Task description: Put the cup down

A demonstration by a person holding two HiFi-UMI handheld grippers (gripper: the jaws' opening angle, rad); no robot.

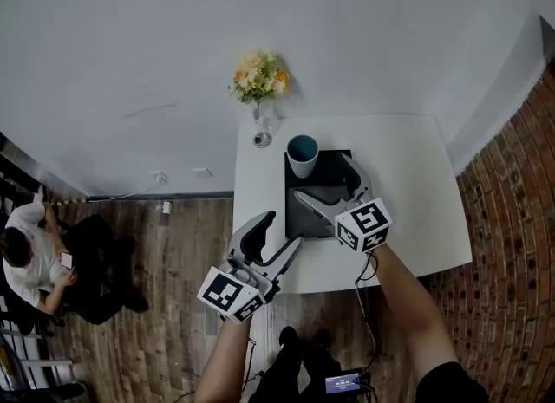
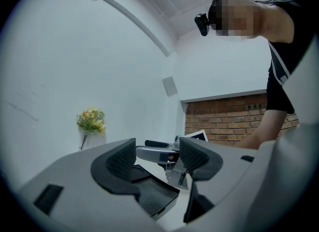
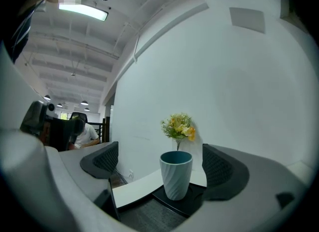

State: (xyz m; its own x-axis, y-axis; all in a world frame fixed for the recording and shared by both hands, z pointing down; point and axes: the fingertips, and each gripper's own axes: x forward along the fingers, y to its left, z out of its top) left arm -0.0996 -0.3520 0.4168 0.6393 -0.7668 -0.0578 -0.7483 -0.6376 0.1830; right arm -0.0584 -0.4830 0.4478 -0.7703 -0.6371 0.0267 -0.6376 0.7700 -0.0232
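My right forearm reaches up from the lower right of the head view. My right gripper (image 1: 323, 180) hangs over the black tray (image 1: 328, 172) on the tabletop (image 1: 408, 193), jaws wide apart and empty, clear of the cup (image 1: 303, 155). The teal, swirl-ribbed cup stands upright on the tray's upper left corner. My left gripper (image 1: 277, 235), lower centre, gapes wide and holds nothing.

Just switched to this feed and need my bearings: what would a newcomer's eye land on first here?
First the teal cup, standing upright at the far end of the black tray on the white table. The right claw points at it, open and not touching. Behind the cup, yellow flowers stand in a small vase at the table's far left corner, against the wall.
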